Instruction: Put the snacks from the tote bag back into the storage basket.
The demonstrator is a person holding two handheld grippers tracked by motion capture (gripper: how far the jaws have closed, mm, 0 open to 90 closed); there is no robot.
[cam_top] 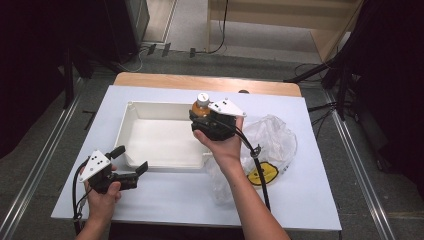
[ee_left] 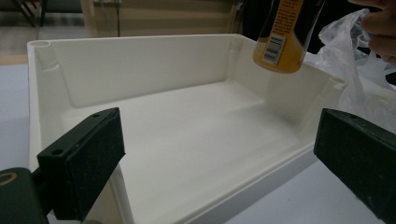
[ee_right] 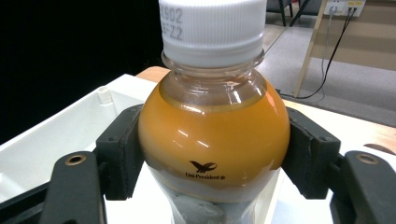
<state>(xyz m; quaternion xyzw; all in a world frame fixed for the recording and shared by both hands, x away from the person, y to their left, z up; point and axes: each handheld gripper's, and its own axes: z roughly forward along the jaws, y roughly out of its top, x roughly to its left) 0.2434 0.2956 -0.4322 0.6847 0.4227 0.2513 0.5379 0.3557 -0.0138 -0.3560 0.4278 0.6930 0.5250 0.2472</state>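
**Juice bottle held over the white tray**

Closest to the high camera, near the front left corner of the tabletop [cam_top: 165, 200], the left tool [cam_top: 131, 160] was held in the person's left hand [cam_top: 102, 197]. Its jaws stood wide apart and released, with nothing between them, and they pointed toward the front wall of the white tray [cam_top: 131, 131]. This tray lay in the middle of the tabletop, a little to the left. The right tool [cam_top: 201, 116] was grasping a small bottle [ee_right: 212, 140] of orange juice with a white cap [ee_right: 212, 30], its two pads pressed on the round shoulders. The bottle was lifted in the air above the right end of the tray, not touching it. A crumpled clear plastic bag [cam_top: 275, 140] lay just beside the tray, toward the right edge.
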